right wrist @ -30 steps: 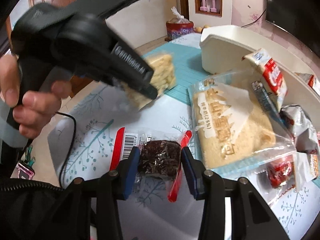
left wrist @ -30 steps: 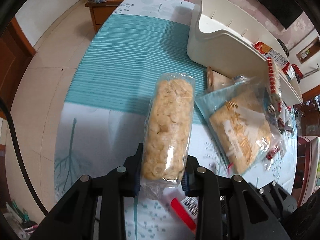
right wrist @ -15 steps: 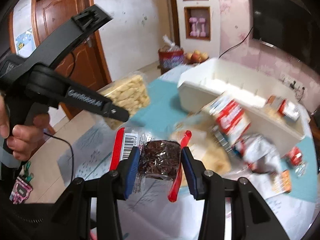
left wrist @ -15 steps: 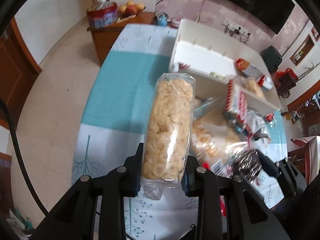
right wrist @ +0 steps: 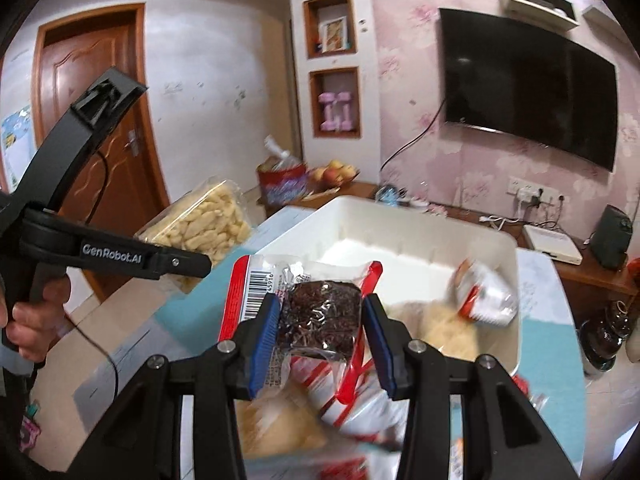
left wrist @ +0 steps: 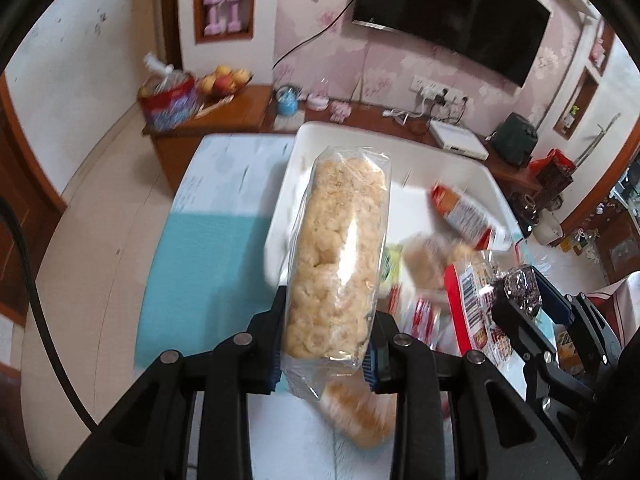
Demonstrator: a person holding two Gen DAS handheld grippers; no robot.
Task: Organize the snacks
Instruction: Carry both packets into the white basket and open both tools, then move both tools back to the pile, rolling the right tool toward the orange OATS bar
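Note:
My left gripper [left wrist: 326, 354] is shut on a long clear pack of pale puffed snacks [left wrist: 338, 256], held up in the air before the white bin [left wrist: 404, 148]. In the right wrist view the same puffed pack [right wrist: 202, 226] sticks out of the left gripper, held by a hand at the left. My right gripper [right wrist: 320, 326] is shut on a dark chocolate cake in a clear wrapper with red edges [right wrist: 320, 316], raised near the white bin [right wrist: 400, 212]. That cake [left wrist: 518, 292] also shows at the right of the left wrist view.
In the bin lie a red-and-white packet [right wrist: 484, 298] and a pale bag [right wrist: 440, 328]. More snack bags [right wrist: 288, 428] lie blurred on the teal-and-white tablecloth [left wrist: 204, 264] below. A wooden sideboard [left wrist: 224, 116] with fruit stands beyond; a TV [right wrist: 528, 88] hangs on the wall.
Both grippers have risen off the table with their packs and tilted up toward the bin. The room's back wall and the bin's inside have come into view.

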